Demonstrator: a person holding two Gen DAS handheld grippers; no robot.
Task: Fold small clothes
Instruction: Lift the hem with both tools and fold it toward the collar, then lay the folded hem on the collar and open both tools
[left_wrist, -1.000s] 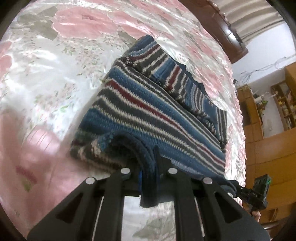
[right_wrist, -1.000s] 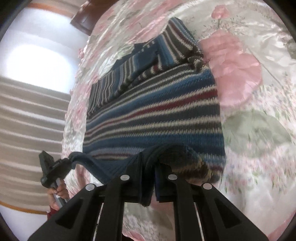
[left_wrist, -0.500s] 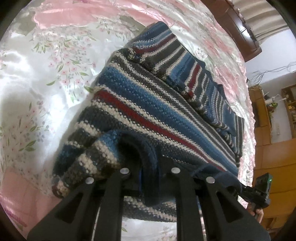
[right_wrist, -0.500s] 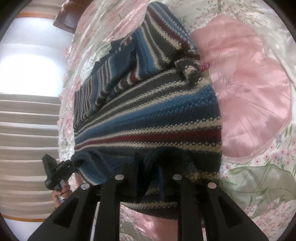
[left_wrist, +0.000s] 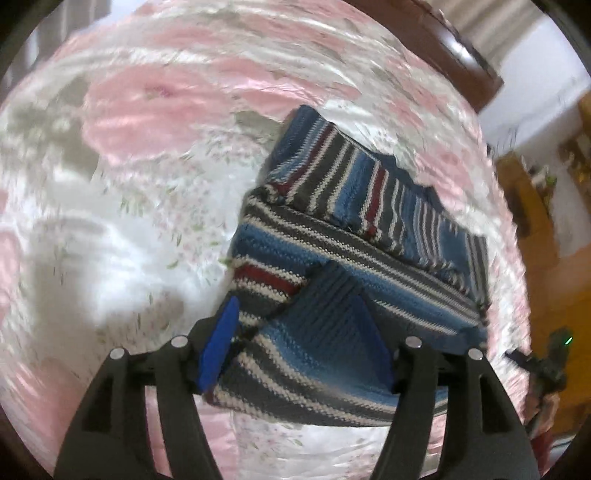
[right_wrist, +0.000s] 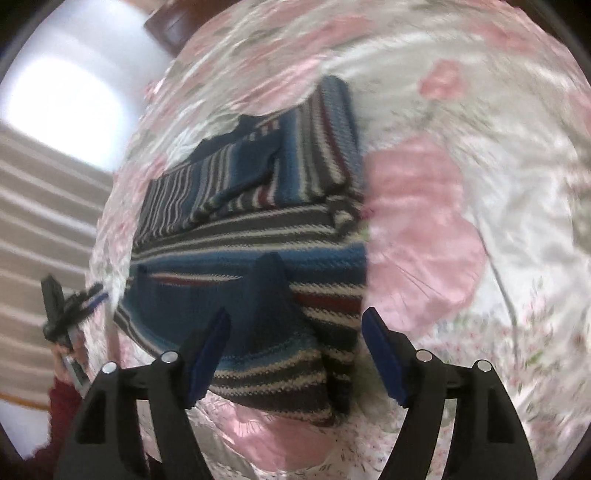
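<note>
A blue, grey, white and maroon striped knit sweater (left_wrist: 351, 240) lies folded on the floral bedspread (left_wrist: 147, 110), a sleeve laid across its far part. My left gripper (left_wrist: 295, 306) is open, its blue pads spread either side of the near folded edge, where a peak of fabric stands up. In the right wrist view the same sweater (right_wrist: 240, 229) fills the middle. My right gripper (right_wrist: 295, 317) is also open, and a raised fold of dark blue fabric sits loose between its fingers. Both views are blurred by motion.
The pink-and-white satin bedspread (right_wrist: 443, 221) surrounds the sweater on all sides. A dark wooden headboard (left_wrist: 443, 44) stands at the far end, with wooden furniture (left_wrist: 554, 240) to the right. A hand in a red sleeve (right_wrist: 62, 398) holds the other gripper at the left.
Both grippers have opened and let go of the sweater's edge, which they had carried over onto the body. The edge now rests on the garment, and both grippers have drawn back a little.
</note>
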